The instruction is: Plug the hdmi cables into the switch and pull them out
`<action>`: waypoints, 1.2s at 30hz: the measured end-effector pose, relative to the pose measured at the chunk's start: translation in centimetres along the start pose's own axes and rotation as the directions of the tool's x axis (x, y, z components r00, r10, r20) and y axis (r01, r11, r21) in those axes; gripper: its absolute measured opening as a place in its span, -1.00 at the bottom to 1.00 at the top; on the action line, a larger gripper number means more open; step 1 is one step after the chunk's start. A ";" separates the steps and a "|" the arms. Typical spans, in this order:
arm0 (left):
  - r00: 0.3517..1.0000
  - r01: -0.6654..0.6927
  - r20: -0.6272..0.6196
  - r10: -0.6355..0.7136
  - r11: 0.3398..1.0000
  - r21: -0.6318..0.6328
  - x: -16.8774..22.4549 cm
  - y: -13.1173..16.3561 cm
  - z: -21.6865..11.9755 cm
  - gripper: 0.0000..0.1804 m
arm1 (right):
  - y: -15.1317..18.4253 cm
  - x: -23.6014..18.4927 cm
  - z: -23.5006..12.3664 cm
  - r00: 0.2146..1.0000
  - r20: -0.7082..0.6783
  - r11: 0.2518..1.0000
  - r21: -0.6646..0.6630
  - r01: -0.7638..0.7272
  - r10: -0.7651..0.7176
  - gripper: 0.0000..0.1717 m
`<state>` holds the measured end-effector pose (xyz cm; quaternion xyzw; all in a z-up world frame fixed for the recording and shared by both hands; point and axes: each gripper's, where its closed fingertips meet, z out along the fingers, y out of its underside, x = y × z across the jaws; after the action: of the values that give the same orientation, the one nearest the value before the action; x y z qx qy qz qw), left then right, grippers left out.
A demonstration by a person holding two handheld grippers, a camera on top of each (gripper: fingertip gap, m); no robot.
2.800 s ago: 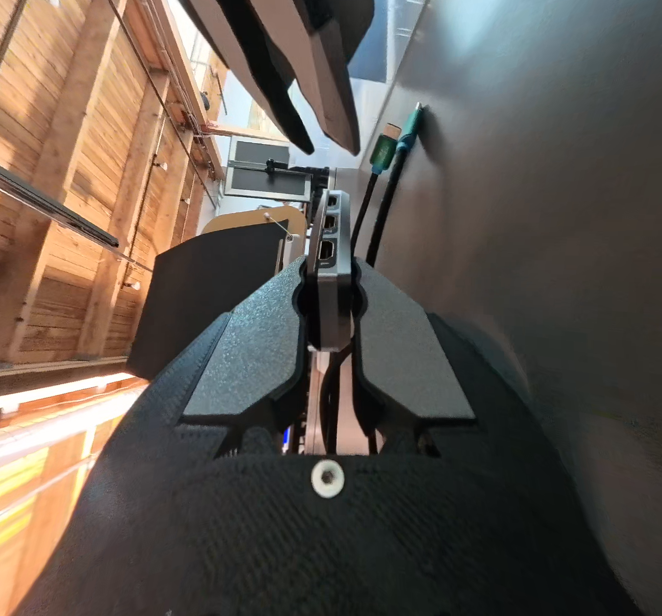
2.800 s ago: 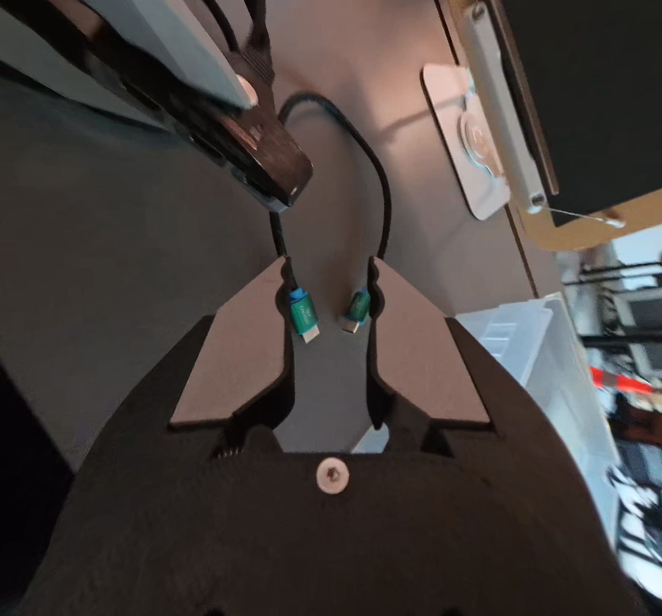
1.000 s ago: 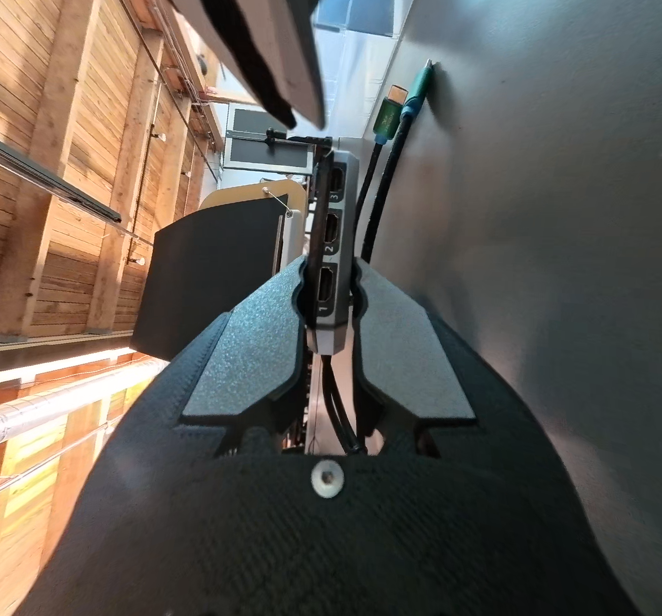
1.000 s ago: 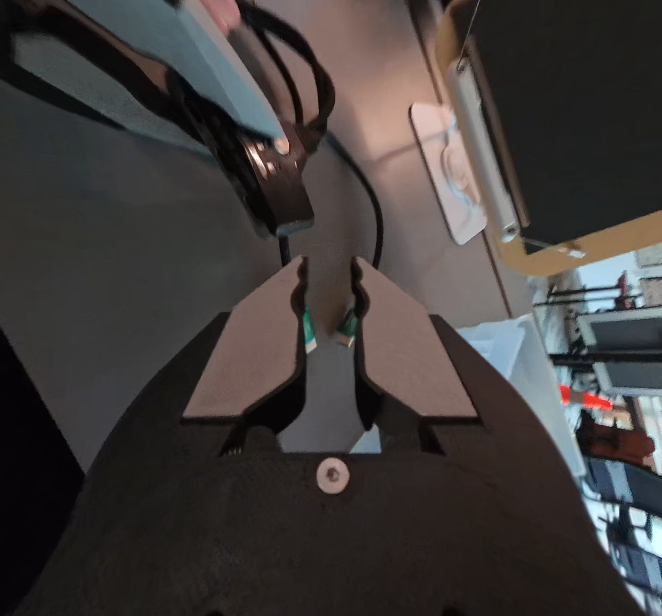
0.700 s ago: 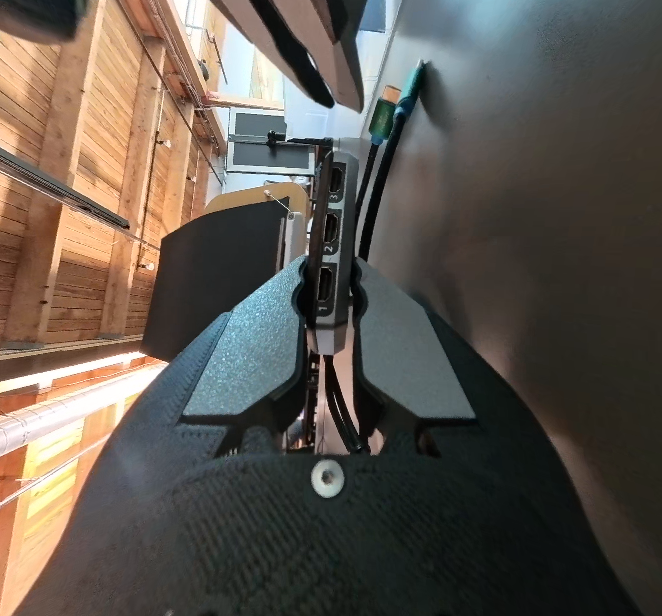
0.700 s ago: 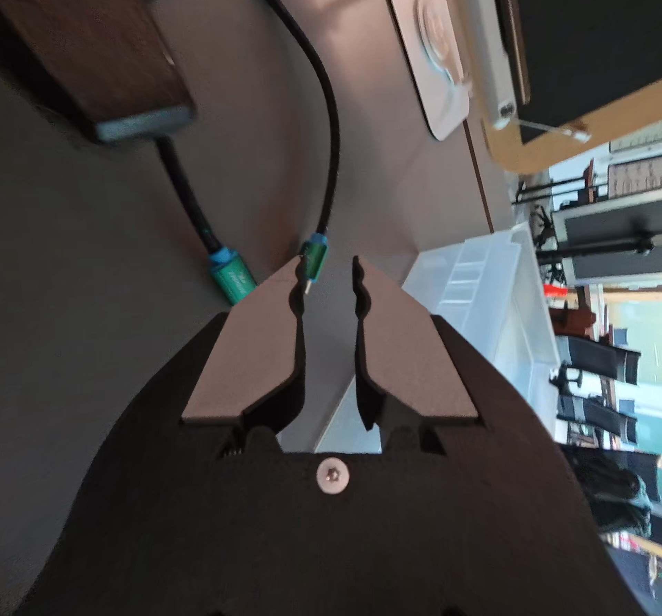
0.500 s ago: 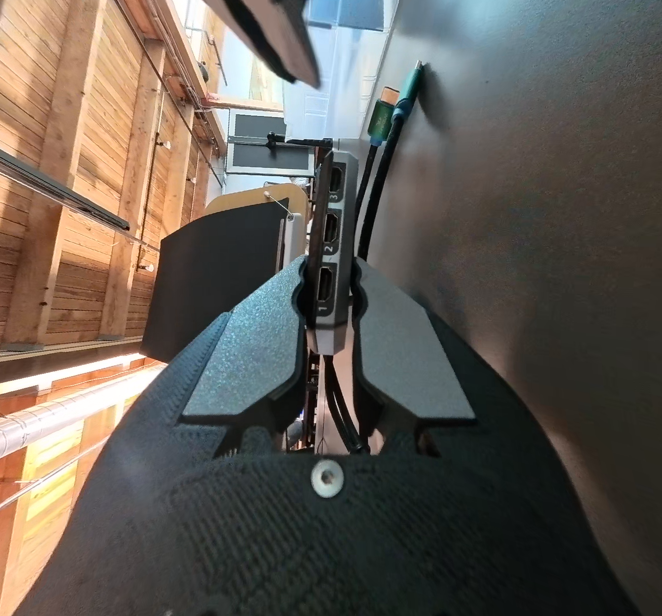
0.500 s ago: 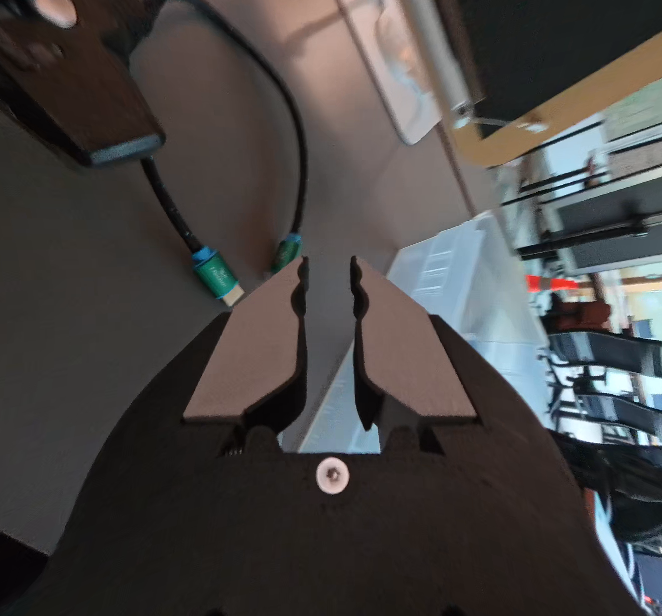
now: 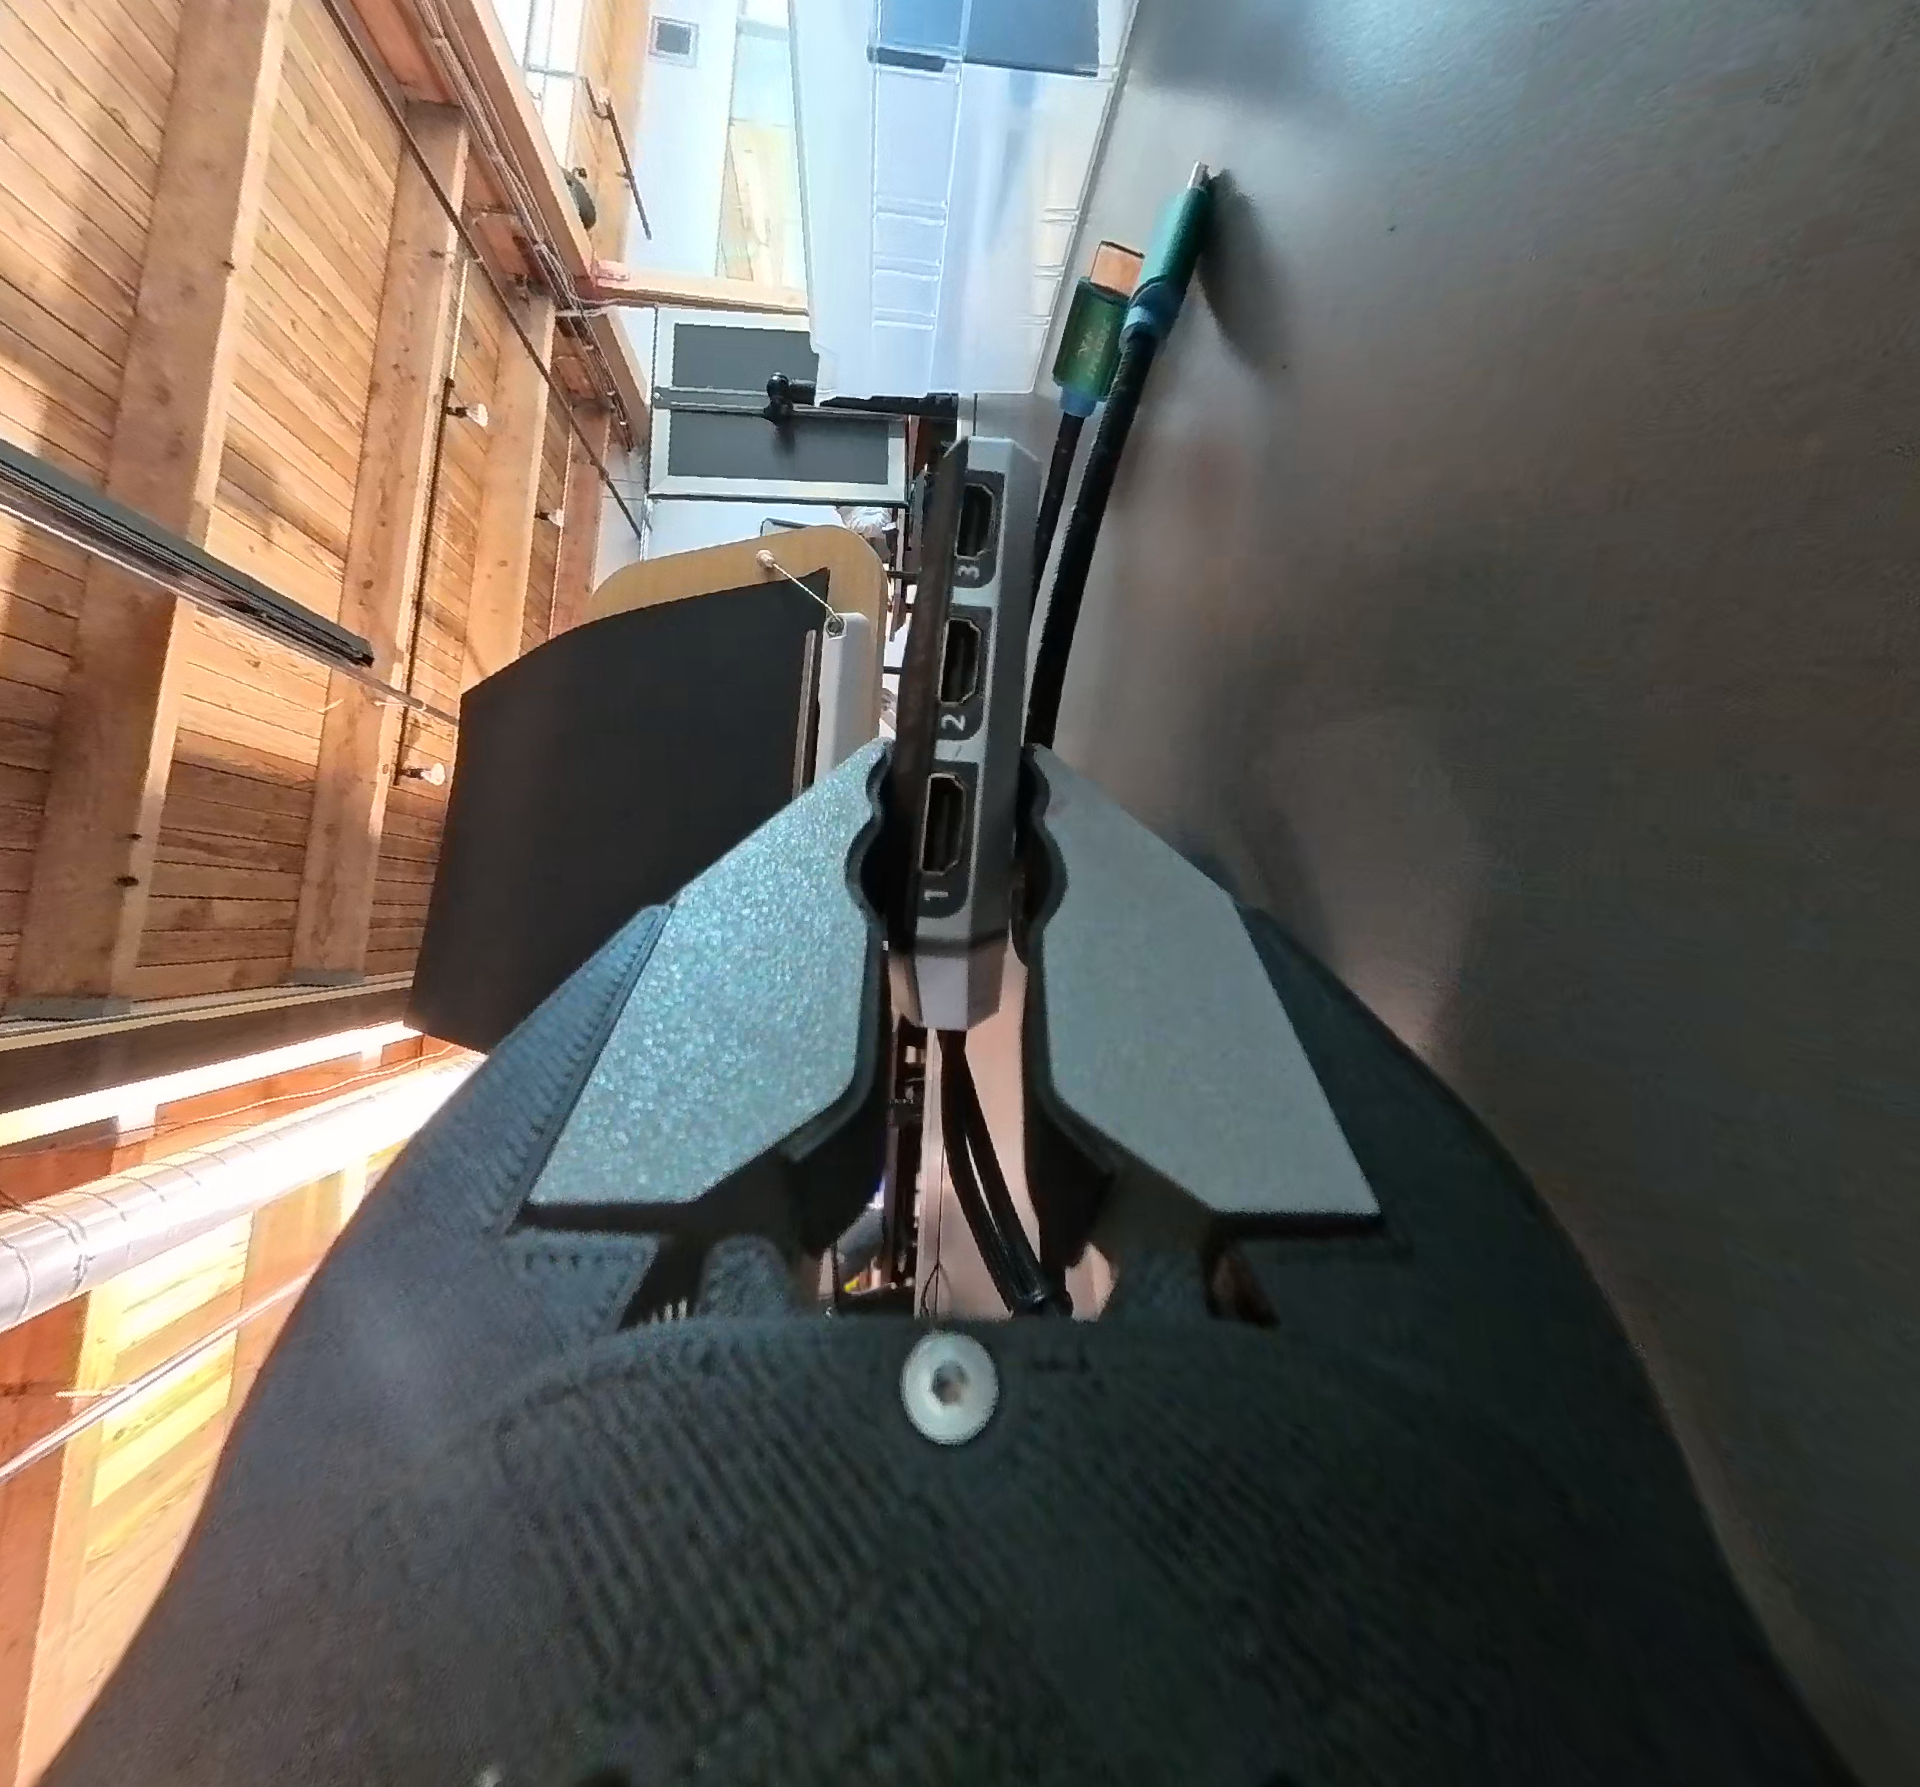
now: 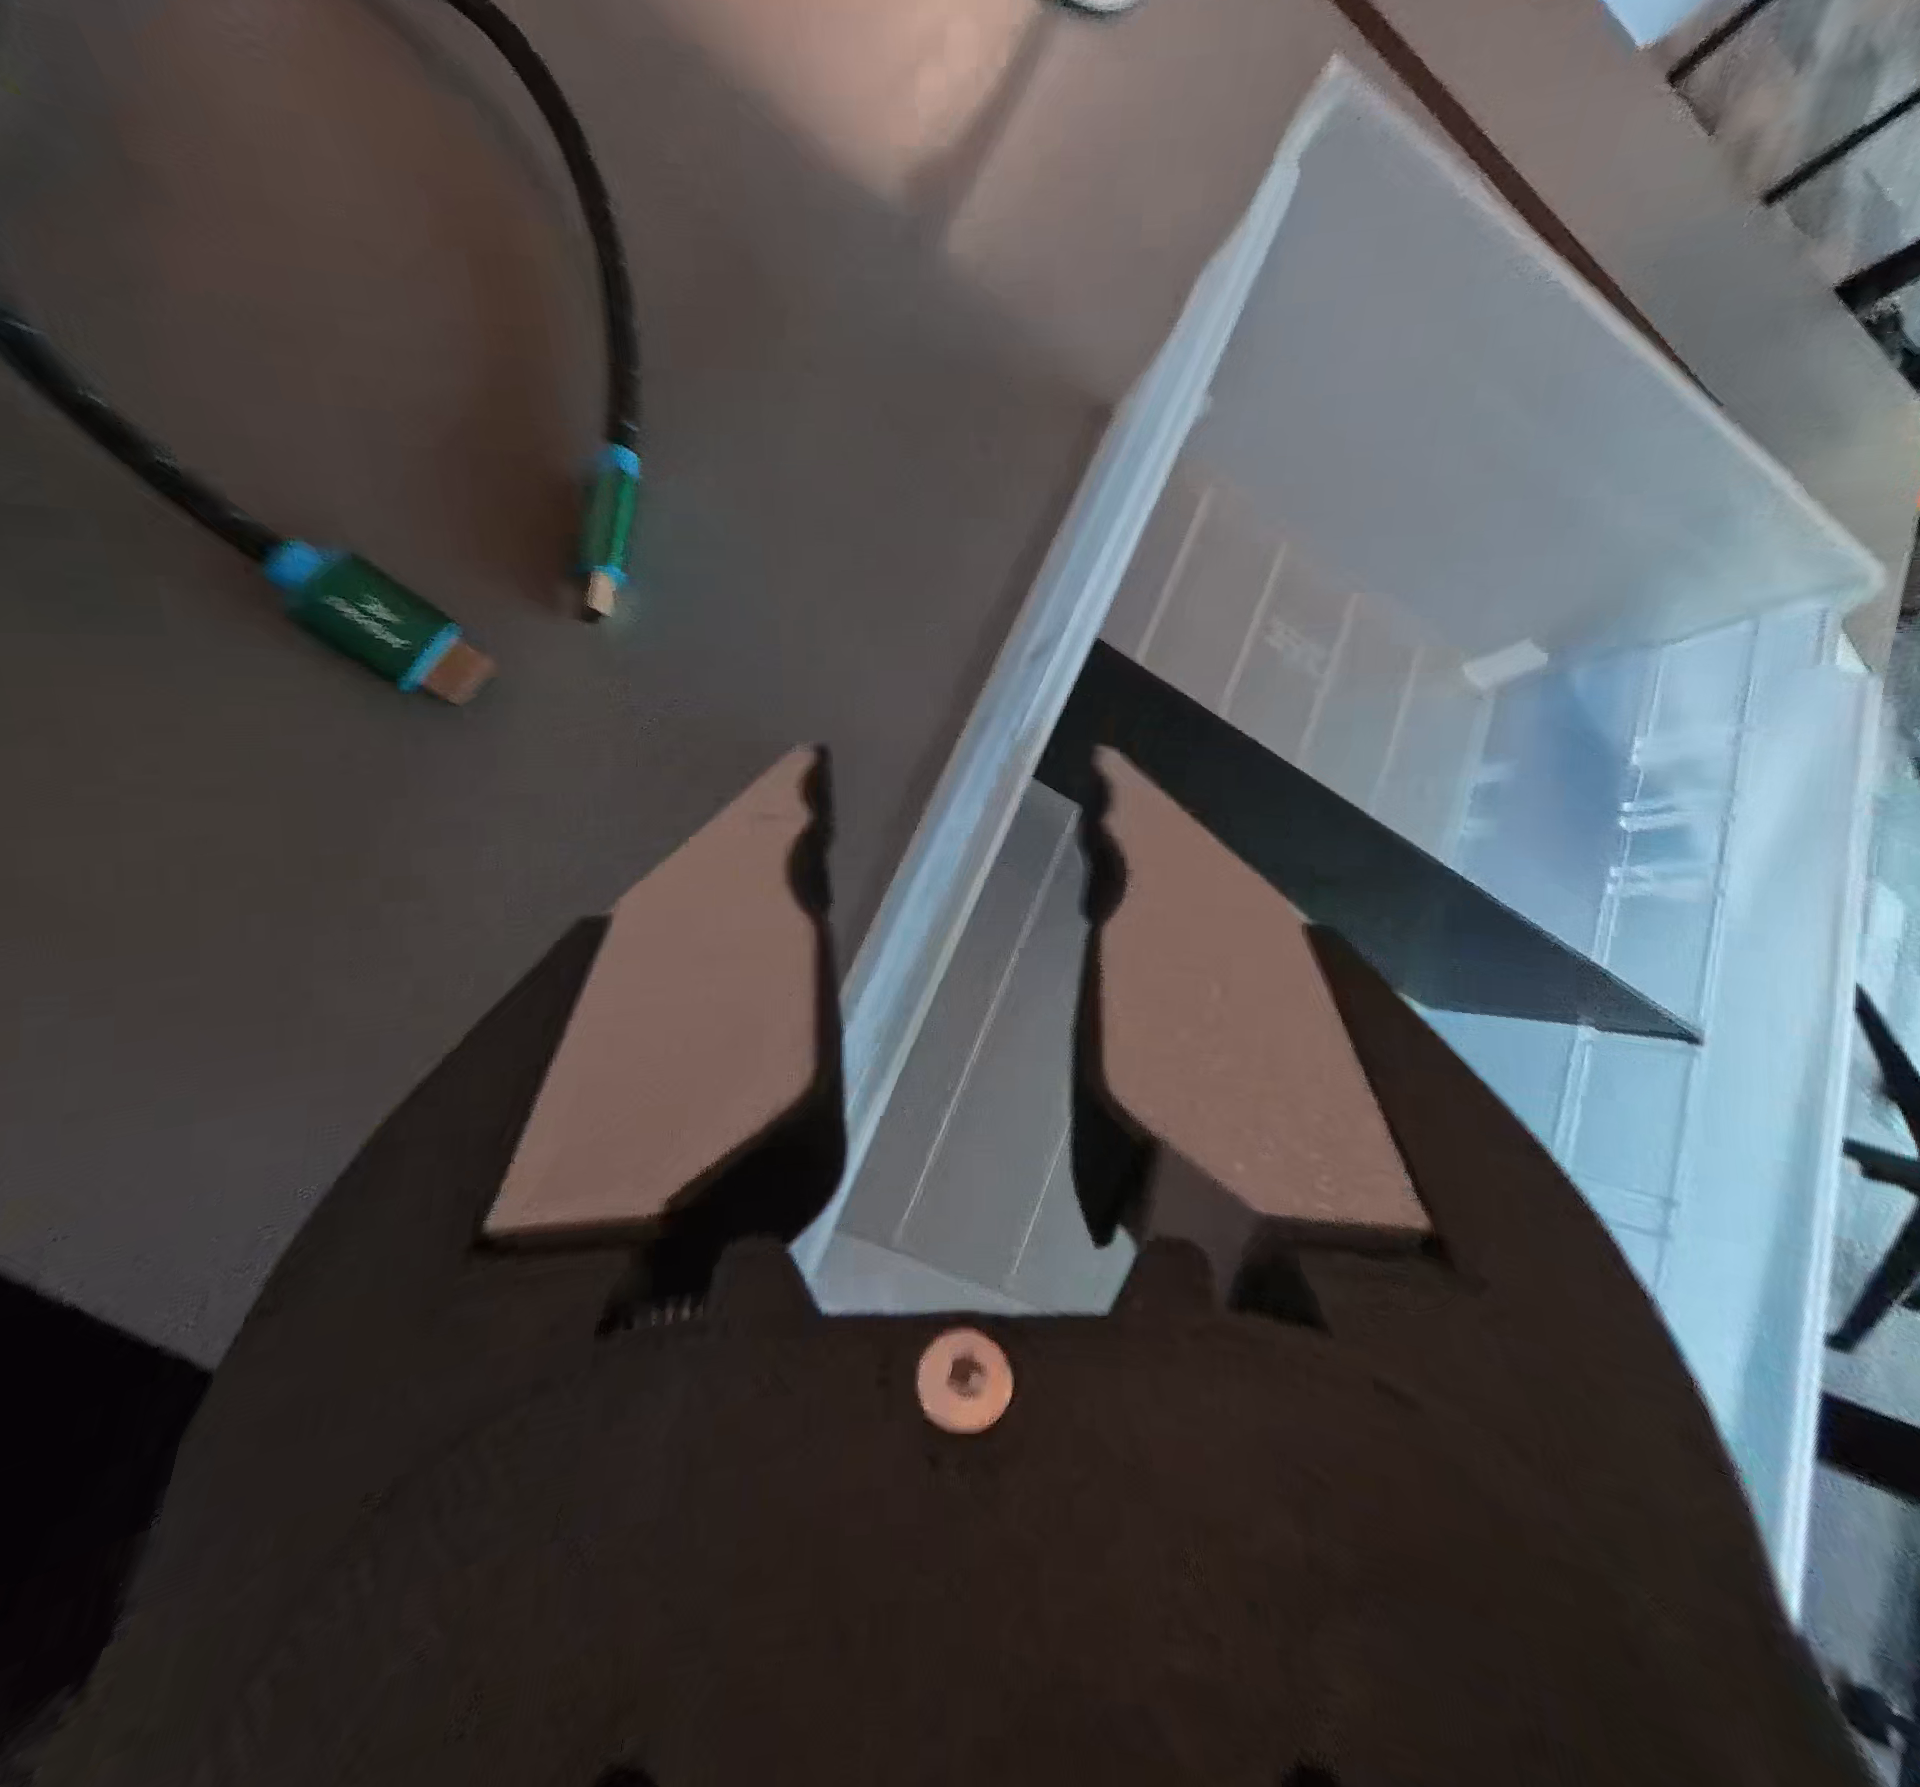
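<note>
Two hand-held grippers: left hand-held gripper [image 9: 951, 823] clamps the grey switch [image 9: 961, 698] edgewise, ports bare; right hand-held gripper [image 10: 951, 802] gapes, holding nothing, over the clear bin [image 10: 1455, 490] rim. Farther off, green-plugged hdmi cables [image 10: 374, 610] lie loose on the desk [image 10: 312, 854].

Grey switch [image 9: 971, 781] on edge (ports bare), green-plugged HDMI cables [image 10: 374, 610] unplugged on table

Table: grey top [image 10: 260, 906], matte and plain
Bin: clear plastic [image 10: 1455, 449], on the table by its far edge
Monitor: dark screen [image 9: 623, 802], on a pale stand
Board: tan, rounded corner [image 9: 727, 563], behind the monitor
Wall: wooden planks and beams [image 9: 208, 387]
</note>
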<state>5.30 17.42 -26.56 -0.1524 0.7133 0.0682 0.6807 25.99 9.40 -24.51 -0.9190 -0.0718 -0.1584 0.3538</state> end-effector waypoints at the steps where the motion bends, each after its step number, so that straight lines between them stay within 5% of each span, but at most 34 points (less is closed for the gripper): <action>1: 1.000 0.001 0.001 -0.001 1.000 0.000 0.0 0.0 0.0 -0.79 | 0.2 -0.1 0.5 1.000 0.021 1.000 -0.008 -0.007 0.008 -0.60; 10: 1.000 -0.009 0.002 0.009 1.000 0.000 0.0 0.0 -0.1 -0.79 | 2.1 3.7 2.1 0.978 -0.043 0.978 -0.047 -0.205 0.203 -0.94; 15: 1.000 -0.010 0.001 0.010 1.000 0.000 0.0 0.1 -0.1 -0.79 | 2.5 4.9 2.1 0.970 -0.086 0.972 -0.039 -0.233 0.229 -0.92; 18: 1.000 -0.015 0.003 0.015 1.000 -0.002 0.0 0.1 -0.1 -0.79 | 2.4 5.9 1.1 0.970 -0.178 0.984 -0.041 -0.175 0.165 -0.66; 21: 1.000 -0.015 0.003 0.015 1.000 -0.003 0.0 0.1 -0.1 -0.79 | 0.0 6.1 -0.9 0.966 -0.234 0.994 0.060 -0.095 0.106 -0.63; 26: 1.000 -0.015 0.005 0.015 1.000 -0.004 0.0 0.1 -0.1 -0.79 | -3.2 3.3 -3.2 0.983 -0.177 0.983 0.185 -0.010 0.044 -0.62; 29: 1.000 -0.017 0.004 0.017 1.000 -0.006 0.0 0.1 -0.1 -0.79 | -4.8 -1.5 -3.2 0.999 0.038 0.969 0.246 0.022 -0.033 -0.55; 36: 0.999 -0.033 0.005 0.033 0.999 -0.007 0.0 0.2 -0.2 -0.79 | -6.1 -7.5 1.8 0.994 0.103 0.978 0.209 0.023 -0.046 -0.54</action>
<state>5.06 17.53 -26.60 -0.1428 0.7136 0.0823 0.6809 17.91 14.93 -24.51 -0.8828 -0.1227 -0.1068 0.4408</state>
